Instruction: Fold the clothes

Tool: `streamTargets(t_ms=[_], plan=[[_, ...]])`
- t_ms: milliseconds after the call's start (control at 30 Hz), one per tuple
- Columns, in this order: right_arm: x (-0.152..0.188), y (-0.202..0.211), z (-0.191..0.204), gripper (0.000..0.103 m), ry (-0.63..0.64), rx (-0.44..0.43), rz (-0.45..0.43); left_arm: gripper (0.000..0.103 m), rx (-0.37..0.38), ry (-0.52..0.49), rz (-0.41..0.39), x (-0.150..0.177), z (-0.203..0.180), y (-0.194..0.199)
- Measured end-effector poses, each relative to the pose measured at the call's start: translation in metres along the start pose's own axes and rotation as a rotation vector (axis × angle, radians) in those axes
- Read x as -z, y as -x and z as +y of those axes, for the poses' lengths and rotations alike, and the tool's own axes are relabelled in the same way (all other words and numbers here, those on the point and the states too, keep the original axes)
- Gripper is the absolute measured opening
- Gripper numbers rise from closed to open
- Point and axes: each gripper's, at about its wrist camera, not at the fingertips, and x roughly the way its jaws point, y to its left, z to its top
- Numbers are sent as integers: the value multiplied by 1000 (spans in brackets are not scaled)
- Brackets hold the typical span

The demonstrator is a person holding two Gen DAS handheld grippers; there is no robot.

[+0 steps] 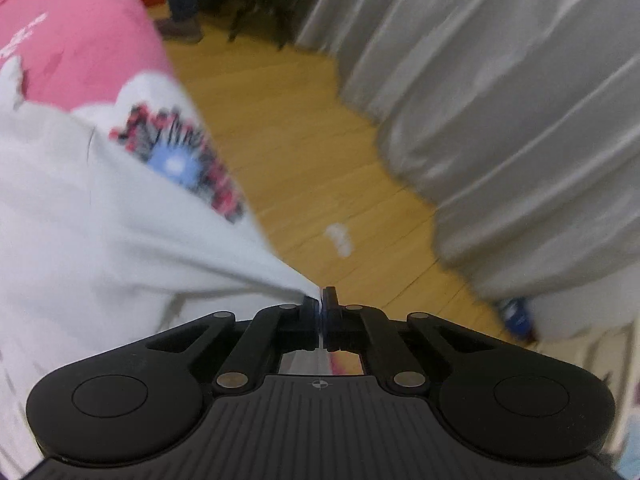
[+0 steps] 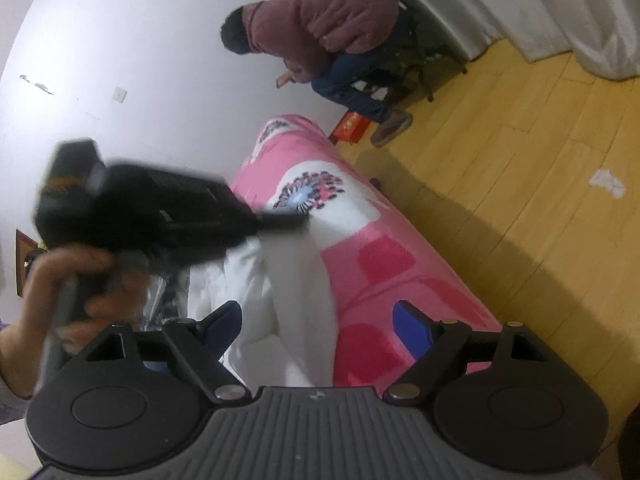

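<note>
My left tool is clamped fully shut on a pinch of the white cloth; the fabric runs taut from the pads away to the left and far side, back onto the bed with its pink cover. In the right wrist view the same tool shows as a dark, blurred shape over the bed, its tip at the far end of the cloth, with my hand on its handle at the left.

My right tool stands wide open and holds nothing. The cloth lies directly ahead of it and slightly below, between the lines of the two fingers, though I see no pad touching it.

The cloth's long axis runs from near my right tool away toward the left tool's pinch. So the near end belongs to the right tool, which I judge needs to dip forward and close on that edge. Then both ends can be lifted and spread for the fold.

A person sits by the far wall, well apart.
</note>
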Motion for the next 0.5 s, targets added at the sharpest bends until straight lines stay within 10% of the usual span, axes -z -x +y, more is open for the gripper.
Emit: streamTargets(t_ms=[367, 467, 500], plan=[[5, -15, 7, 82, 55, 29, 16, 0, 290, 362, -171, -27, 26, 46], [8, -16, 13, 45, 97, 55, 6, 0, 289, 363, -198, -31, 31, 55], [8, -14, 14, 18, 96, 50, -2, 0, 295, 379, -195, -29, 34, 54]])
